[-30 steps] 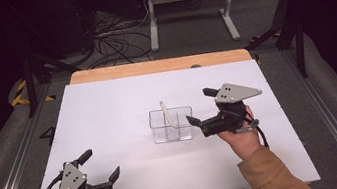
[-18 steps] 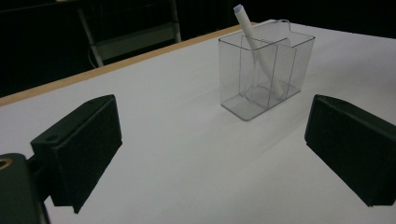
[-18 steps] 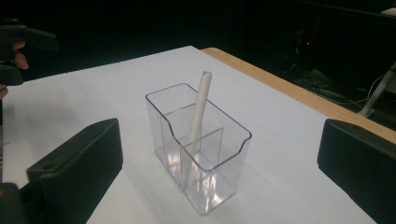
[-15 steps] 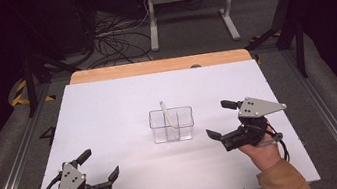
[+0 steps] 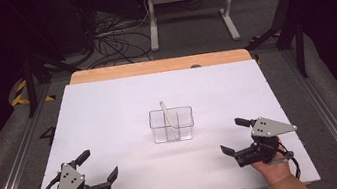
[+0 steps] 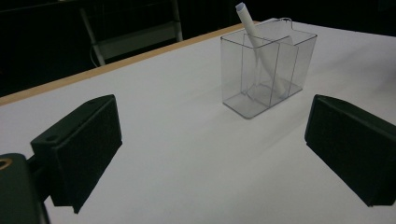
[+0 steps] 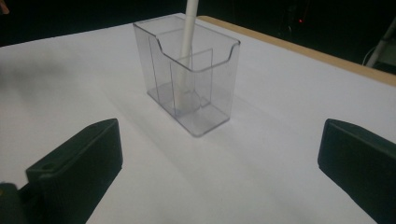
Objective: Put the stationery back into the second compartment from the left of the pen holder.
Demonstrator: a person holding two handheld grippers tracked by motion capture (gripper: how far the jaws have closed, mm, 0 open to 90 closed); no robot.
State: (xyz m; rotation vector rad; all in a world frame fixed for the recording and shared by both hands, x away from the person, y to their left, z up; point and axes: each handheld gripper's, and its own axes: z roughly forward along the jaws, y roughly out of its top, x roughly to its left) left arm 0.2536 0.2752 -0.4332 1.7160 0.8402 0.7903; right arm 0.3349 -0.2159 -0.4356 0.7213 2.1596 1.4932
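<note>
A clear plastic box with inner dividers stands in the middle of the white table. A white tube leans inside it, its top poking above the rim. My left gripper rests open near the front left corner, empty. My right gripper sits open near the front right, to the right of the box and apart from it. The left gripper view has the box and tube ahead between wide-apart jaws. The right gripper view has the box and tube close ahead.
The table's far edge is a wooden strip. Beyond it are a white metal stand and loose cables on a dark floor. Metal rails run along both sides of the table.
My right gripper has drawn back from beside the box toward the front right of the table and lowered. The left gripper and the box have stayed still.
</note>
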